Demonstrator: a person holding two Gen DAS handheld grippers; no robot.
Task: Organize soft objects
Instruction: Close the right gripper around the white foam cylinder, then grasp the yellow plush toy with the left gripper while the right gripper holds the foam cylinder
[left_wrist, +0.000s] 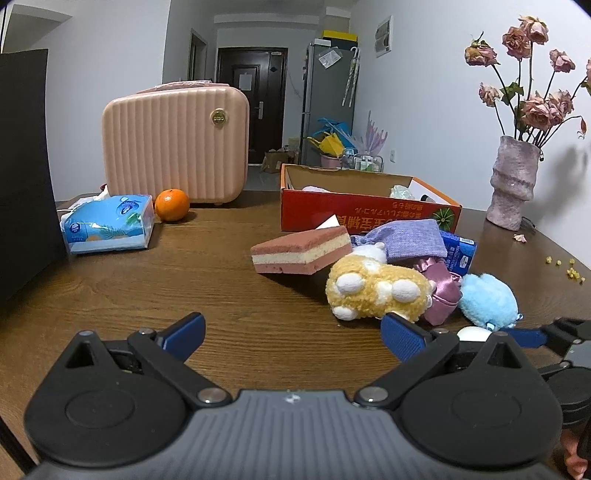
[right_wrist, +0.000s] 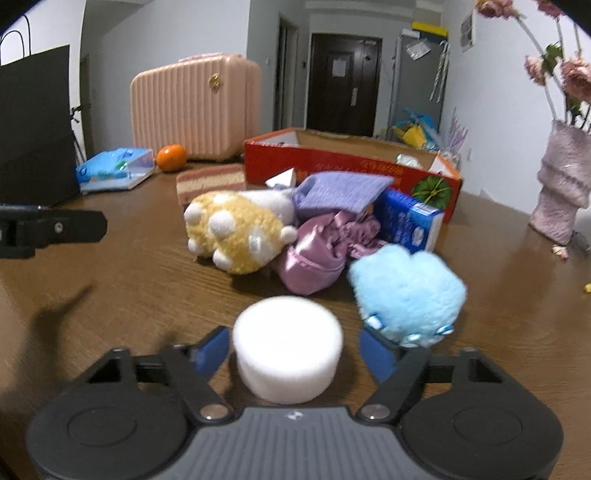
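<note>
A pile of soft things lies on the wooden table: a yellow plush (left_wrist: 376, 290) (right_wrist: 236, 232), a pink satin pouch (right_wrist: 314, 258), a light blue plush (left_wrist: 487, 299) (right_wrist: 406, 291), a purple cloth (right_wrist: 343, 192) and a pink-and-cream sponge block (left_wrist: 303, 249). A white round sponge (right_wrist: 288, 354) stands between the fingers of my right gripper (right_wrist: 295, 343). The left pad is at the sponge's side and a gap shows at the right pad. My left gripper (left_wrist: 295, 332) stands open over bare table, left of the pile.
Behind the pile sits an open red cardboard box (left_wrist: 369, 214) with a few items inside. A blue carton (right_wrist: 410, 221) leans by it. A pink case (left_wrist: 173, 147), an orange (left_wrist: 171, 205), a tissue pack (left_wrist: 107, 227) and a vase (left_wrist: 511, 181) of dried roses stand around.
</note>
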